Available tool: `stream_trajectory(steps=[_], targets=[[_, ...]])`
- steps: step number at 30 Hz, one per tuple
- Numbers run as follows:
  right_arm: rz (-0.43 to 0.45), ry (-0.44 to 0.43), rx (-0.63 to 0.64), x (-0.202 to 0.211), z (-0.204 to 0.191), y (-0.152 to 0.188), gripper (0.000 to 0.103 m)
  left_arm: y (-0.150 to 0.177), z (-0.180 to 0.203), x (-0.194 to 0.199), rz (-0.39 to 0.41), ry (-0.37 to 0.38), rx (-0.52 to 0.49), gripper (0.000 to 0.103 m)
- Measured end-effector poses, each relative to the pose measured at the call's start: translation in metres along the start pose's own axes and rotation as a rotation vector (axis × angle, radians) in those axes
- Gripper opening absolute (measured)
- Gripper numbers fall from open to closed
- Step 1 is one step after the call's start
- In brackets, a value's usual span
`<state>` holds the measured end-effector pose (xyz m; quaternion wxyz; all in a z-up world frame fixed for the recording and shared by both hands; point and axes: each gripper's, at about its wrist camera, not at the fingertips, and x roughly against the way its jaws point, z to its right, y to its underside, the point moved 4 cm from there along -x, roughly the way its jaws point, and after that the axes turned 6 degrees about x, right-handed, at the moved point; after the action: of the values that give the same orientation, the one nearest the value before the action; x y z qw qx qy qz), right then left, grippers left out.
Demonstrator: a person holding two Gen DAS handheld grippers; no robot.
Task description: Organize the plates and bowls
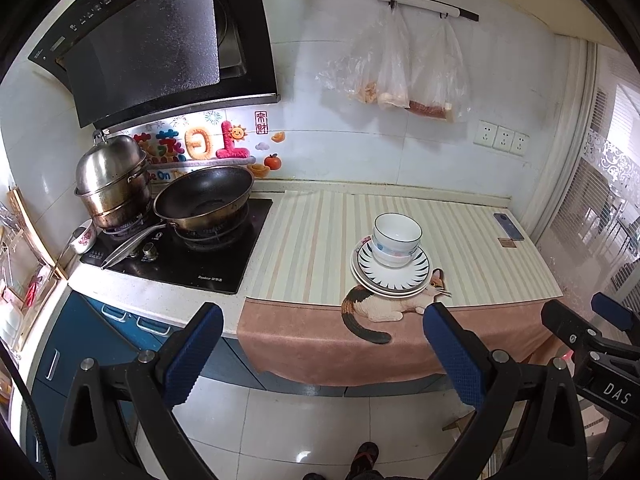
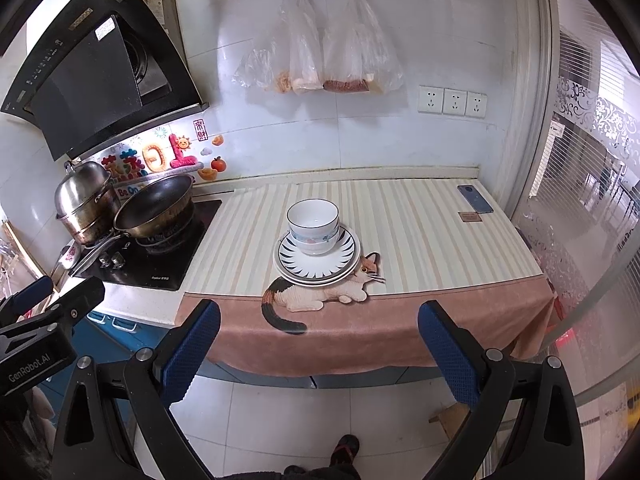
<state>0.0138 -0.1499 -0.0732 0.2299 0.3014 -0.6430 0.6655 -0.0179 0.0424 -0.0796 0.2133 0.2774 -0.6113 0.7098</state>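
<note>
I have both grippers held back off the counter edge, the left gripper (image 1: 322, 332) and the right gripper (image 2: 318, 330) each with jaws spread wide and empty. The bowls (image 2: 313, 224) sit nested on the plates (image 2: 317, 256) mid-counter, straight ahead and farther in. From the right gripper the stack looks nearly centred; from the left it lies off to the right.

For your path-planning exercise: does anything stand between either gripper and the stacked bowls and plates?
Nothing visible does. Both the left gripper and right gripper are open, short of the counter, with only bare cloth before the bowls and plates.
</note>
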Motion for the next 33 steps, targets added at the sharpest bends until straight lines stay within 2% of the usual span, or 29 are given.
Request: stream_trajectory(steps=[33], targets=[[0.033,0.019,-0.001,0.013,0.006,0.001,0.101,-0.001,0.003,0.003,0.016,0.019,-0.021,0.103]])
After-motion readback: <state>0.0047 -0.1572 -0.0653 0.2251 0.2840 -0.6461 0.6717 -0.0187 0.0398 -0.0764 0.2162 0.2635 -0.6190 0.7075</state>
